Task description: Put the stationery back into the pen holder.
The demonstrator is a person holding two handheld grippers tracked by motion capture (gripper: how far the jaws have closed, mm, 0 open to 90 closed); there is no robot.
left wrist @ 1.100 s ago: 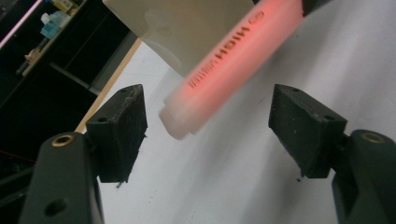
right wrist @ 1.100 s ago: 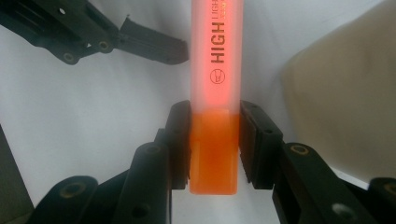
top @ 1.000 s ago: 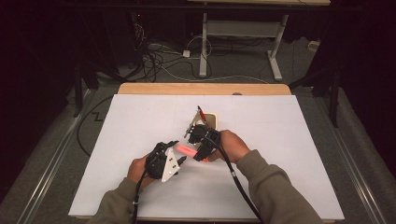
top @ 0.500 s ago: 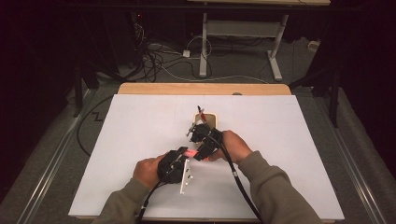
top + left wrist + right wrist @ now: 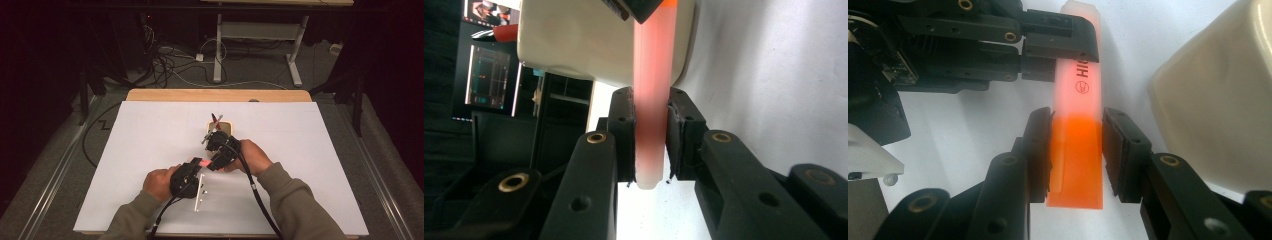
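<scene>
White table, cream holder, pens inside

printed text: dark letters "hig", running lengthwise, on the pale translucent barrel of the orange highlighter; the rest of the word is covered by a black jaw. beside the letters, on the same barrel, a small round logo mark, too small to make out. monitor screens at the left edge of the left gripper view carry coloured graphics and lines; nothing on them is legible. no other lettering, numbers or signs readable.
</scene>
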